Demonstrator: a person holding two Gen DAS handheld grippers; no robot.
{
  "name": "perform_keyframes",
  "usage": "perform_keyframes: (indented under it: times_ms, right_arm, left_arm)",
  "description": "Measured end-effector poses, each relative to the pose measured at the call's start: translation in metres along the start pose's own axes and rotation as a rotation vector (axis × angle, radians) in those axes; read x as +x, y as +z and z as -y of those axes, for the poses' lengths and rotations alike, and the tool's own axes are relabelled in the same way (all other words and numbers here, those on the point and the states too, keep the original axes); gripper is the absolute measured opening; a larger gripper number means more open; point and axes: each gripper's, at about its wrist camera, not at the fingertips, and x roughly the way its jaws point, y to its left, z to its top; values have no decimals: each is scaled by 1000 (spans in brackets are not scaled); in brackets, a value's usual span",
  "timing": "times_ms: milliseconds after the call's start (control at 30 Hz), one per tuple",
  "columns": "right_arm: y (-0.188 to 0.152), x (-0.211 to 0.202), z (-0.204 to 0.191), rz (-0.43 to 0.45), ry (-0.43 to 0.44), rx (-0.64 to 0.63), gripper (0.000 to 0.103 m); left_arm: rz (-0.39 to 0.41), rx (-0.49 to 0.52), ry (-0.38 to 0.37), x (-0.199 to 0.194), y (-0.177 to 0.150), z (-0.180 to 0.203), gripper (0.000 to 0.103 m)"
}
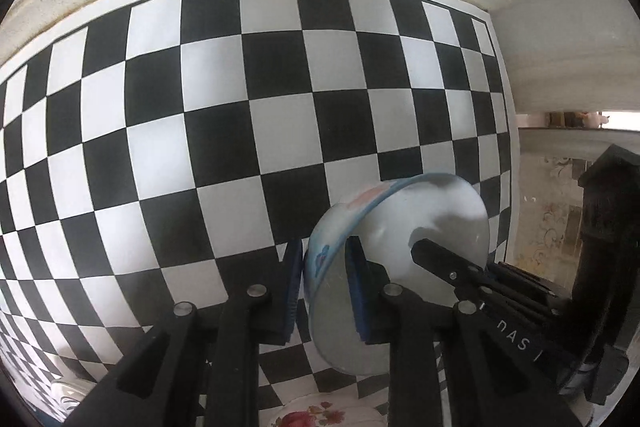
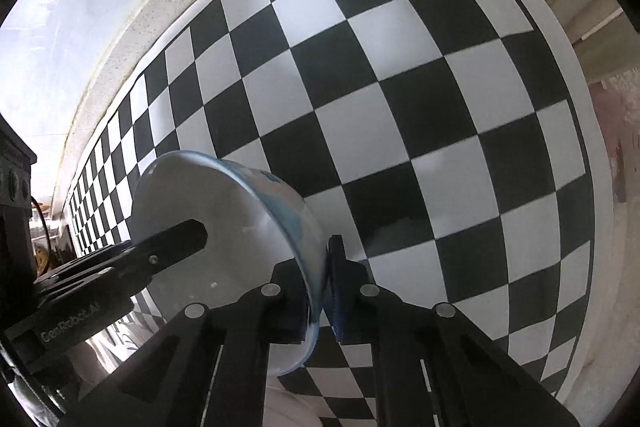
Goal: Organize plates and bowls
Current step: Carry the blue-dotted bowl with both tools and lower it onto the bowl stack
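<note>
Left wrist view. The left gripper (image 1: 323,291) is closed on the rim of a white bowl (image 1: 420,227) with a blue edge band. One blue pad sits against the outer wall and the other against the inner wall, so the jaws stand only as far apart as the wall is thick. The bowl is lifted clear and tilted on its side, with its opening facing right. It hangs over the checkered mat (image 1: 200,107) that covers the worktop, toward the mat's right edge. The right gripper (image 1: 440,263) enters from the right, one finger reaching inside the bowl. At the near edge, a plate (image 1: 308,417) with a rose print lies below the bowl.

Right wrist view. The right gripper (image 2: 325,287) is likewise closed on the bowl (image 2: 224,227), pinching the rim wall between its pads. The left gripper (image 2: 172,239) comes in from the left with one finger across the bowl's opening. The checkered mat (image 2: 440,107) fills the background. Its far edge meets the pale worktop border (image 2: 168,11).

Step in hand, as judged: a two-gripper carry of the bowl toward its place. The next move calls for levelling the bowl, lowering it onto the mat or a stack, then releasing both grips together to avoid a slip.
</note>
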Motion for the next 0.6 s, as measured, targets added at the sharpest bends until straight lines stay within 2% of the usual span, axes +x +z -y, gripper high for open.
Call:
perform_keyframes:
  times_ms: [333,600]
  right_arm:
    - [-11,-27,-5,24,22,-11,10]
    - [-43,-58,-23,58,12,-44,10]
  left_arm:
    - [44,34,8,-37,-16,7,19]
    - [75,71,5,-75,-48,15,19]
